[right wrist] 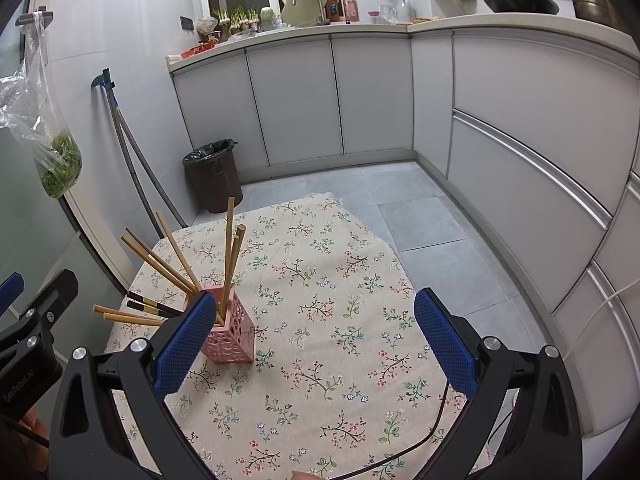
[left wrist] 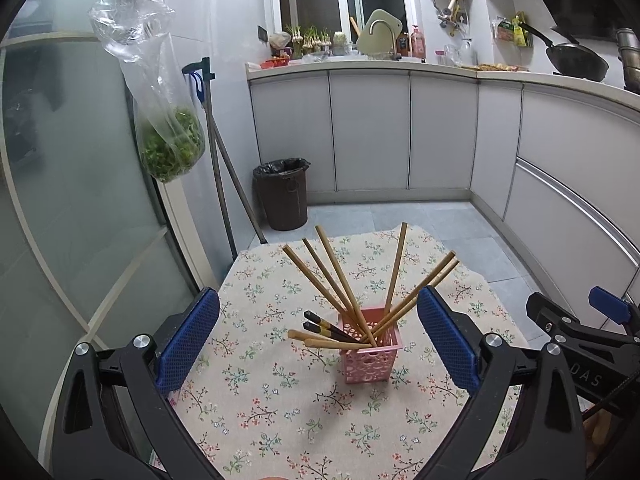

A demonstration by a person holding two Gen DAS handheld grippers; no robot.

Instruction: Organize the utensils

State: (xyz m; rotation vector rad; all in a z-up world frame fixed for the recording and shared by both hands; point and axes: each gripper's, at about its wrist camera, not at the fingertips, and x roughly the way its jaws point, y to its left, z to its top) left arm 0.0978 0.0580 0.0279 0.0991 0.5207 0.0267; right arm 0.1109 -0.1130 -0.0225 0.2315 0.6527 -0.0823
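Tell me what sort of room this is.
Most likely a home kitchen: a wok sits on the counter, a sink faucet stands below the window, and a floral-cloth table holds a pink chopstick holder.

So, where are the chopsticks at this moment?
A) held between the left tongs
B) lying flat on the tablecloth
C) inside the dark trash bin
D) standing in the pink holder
D: the wooden chopsticks and the black pair all fan out of the pink holder on the floral tablecloth, while the left tongs and the right tongs are both open and hold nothing.
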